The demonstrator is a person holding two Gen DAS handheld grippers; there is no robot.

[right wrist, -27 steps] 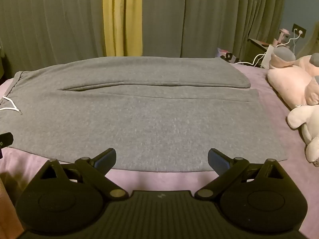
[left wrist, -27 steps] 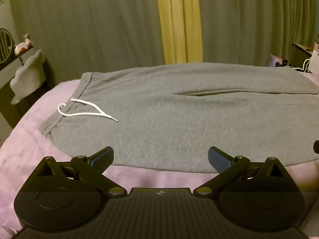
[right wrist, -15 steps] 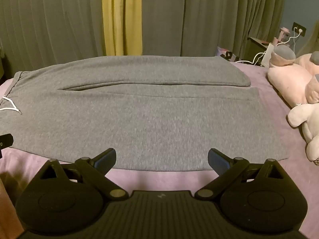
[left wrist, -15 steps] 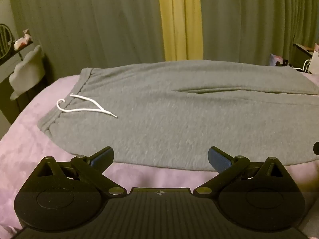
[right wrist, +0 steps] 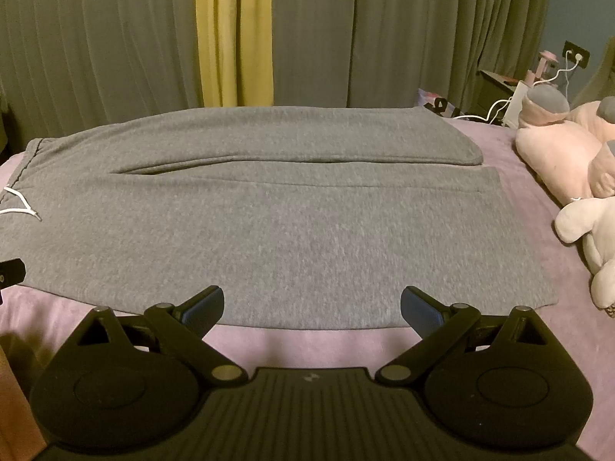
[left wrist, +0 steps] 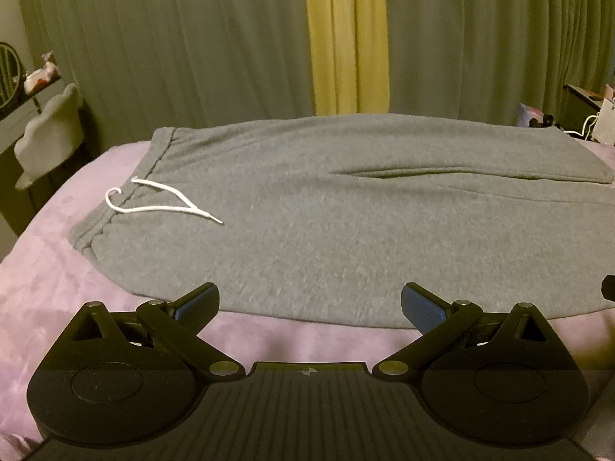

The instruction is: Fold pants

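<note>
Left wrist view: the left gripper (left wrist: 309, 303) hangs with its jaws spread wide and nothing between them, just short of the near edge of the pants (left wrist: 346, 215). The pants lie flat on the blanket (left wrist: 50, 269) ahead of it, waistband off to its left with the white drawstring (left wrist: 161, 201) loose on top, legs running away to its right. In the right wrist view the right gripper (right wrist: 312, 305) is likewise wide open and empty, its fingers (right wrist: 201, 305) over the near hem edge, the leg cuffs to its right and the plush toys (right wrist: 569, 176) beyond them, near but apart from the cloth.

Nothing is folded yet, I judge; the next step looks like pinching the near edge at both ends. Risks: a shallow bite may catch only the top layer, so the leg opens as it lifts; a deep one may grab the blanket too and drag it. Uneven lifting would skew the fold, and the drawstring could get trapped inside
</note>
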